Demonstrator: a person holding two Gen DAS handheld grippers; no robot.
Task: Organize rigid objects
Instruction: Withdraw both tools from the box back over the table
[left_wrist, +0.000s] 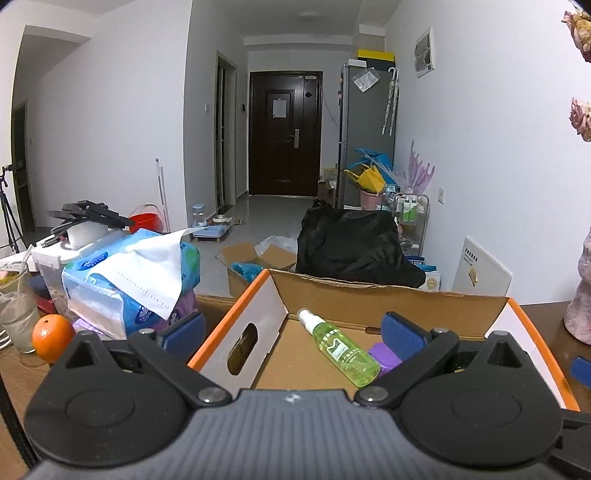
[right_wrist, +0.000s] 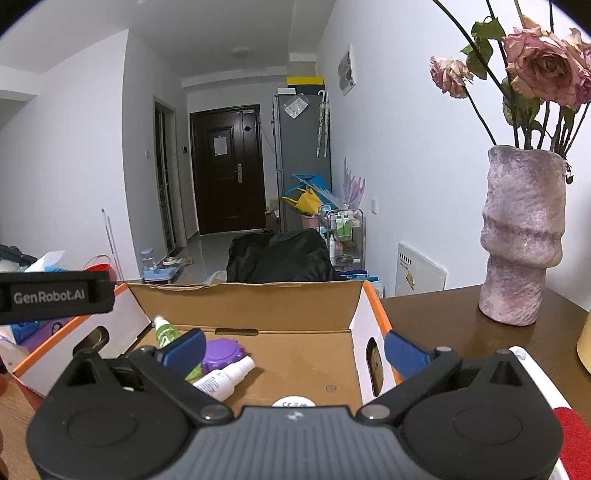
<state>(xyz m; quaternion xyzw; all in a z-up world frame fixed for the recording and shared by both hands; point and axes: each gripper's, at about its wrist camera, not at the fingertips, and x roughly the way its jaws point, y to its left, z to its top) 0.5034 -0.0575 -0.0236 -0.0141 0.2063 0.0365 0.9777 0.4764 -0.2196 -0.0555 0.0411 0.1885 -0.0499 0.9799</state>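
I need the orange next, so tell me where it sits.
In the left wrist view, the orange sits on the table at far left, beside a glass and below the tissue pack.

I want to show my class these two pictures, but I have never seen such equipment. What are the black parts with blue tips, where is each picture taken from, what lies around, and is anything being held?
There is no robot here: a person carries one hand-held gripper in each hand, and a wide-angle camera on each looks forward along its two blue-tipped fingers. One picture comes from the left hand-held gripper, the other from the right hand-held gripper. Both point down into an open cardboard box on a wooden table. In the box lie a green spray bottle, a white spray bottle and a purple lid. Beside the box are a tissue pack, an orange and a vase of dried roses. Both grippers stand wide open and hold nothing.
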